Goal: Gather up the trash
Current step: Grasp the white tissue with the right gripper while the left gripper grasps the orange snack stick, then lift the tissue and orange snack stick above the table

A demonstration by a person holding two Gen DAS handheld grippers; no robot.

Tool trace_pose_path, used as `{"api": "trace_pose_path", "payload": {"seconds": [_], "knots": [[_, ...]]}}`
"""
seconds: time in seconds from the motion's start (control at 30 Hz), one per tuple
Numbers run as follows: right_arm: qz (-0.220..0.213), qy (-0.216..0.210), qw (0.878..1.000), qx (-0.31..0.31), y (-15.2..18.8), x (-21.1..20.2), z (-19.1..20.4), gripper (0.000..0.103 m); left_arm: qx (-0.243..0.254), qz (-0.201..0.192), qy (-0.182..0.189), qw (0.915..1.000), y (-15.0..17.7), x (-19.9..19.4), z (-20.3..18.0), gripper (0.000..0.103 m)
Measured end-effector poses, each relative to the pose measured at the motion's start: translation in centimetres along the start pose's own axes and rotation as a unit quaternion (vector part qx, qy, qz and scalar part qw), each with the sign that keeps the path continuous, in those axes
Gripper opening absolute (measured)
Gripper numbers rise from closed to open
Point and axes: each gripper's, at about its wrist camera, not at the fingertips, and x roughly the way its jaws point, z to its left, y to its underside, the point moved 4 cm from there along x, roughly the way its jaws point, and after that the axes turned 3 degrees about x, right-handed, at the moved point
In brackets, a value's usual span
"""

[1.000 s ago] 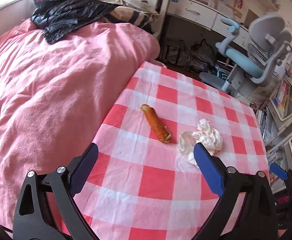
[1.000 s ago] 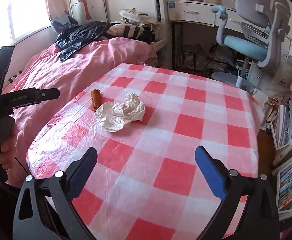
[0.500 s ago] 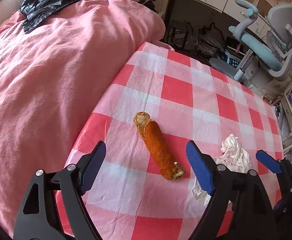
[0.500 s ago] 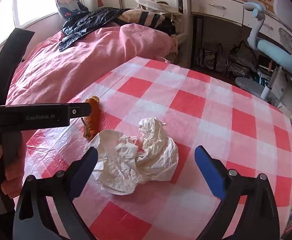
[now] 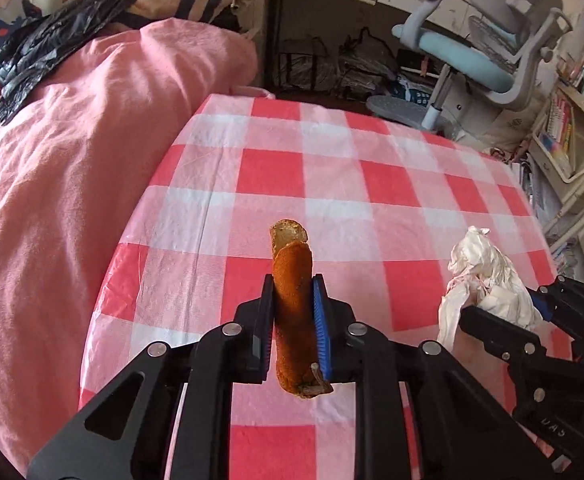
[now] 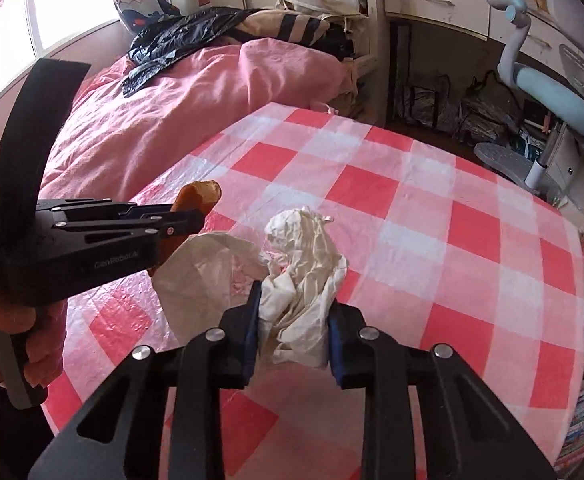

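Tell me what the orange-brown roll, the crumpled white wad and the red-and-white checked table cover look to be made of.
Orange-brown roll: probably fried or baked food, matte and grainy, with a paler hollow end; exact food unclear.
Crumpled white wad: thin paper or plastic wrap, sharply creased, slightly glossy and partly translucent.
Red-and-white checked table cover: likely plastic sheeting, judging by its sheen, fine wrinkles and fold lines.

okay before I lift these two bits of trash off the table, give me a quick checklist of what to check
1. Left gripper around the orange roll: ok, jaws closing on its sides.
2. Right gripper around the crumpled paper: ok, jaws closing on it.
3. All the paper gathered: not ok, a flap lies outside the jaws.
4. Grippers apart from each other: ok.
5. Tablecloth free of the pads: cannot tell.
6. Bin in sight: not ok.
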Motion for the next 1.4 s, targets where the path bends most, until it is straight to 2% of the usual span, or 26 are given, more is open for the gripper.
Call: {"api": "trace_pose_path", "payload": {"seconds": [0.13,0.27,0.4,0.63,0.77,1.4], "knots": [[-0.031,0.006,0.999,0.016,0.7,-4.9,-0.9,0.029,0.015,-0.035,0.010,0.9992,0.5,-4.1,-1.6,0.017],[-0.051,0.021,0.998,0.040,3.5,-8.9,-2.2,0.029,0.020,-0.064,0.021,0.9975,1.4,-7.6,-2.5,0.017],[-0.067,0.021,0.995,0.077,4.9,-10.6,-3.5,0.029,0.019,-0.081,0.028,0.9961,2.7,-10.3,-3.2,0.017],[-0.078,0.040,0.995,0.045,5.4,-11.3,-1.9,0.031,0.030,-0.112,0.017,0.9930,5.0,-13.7,-4.4,0.017],[-0.071,0.056,0.996,0.019,5.8,-10.9,-1.5,0.032,0.040,-0.124,0.011,0.9915,5.2,-14.5,-4.8,0.017],[-0.074,0.063,0.995,0.008,6.1,-10.7,-1.5,0.034,0.059,-0.131,0.011,0.9896,4.8,-13.9,-6.0,0.017]]}}
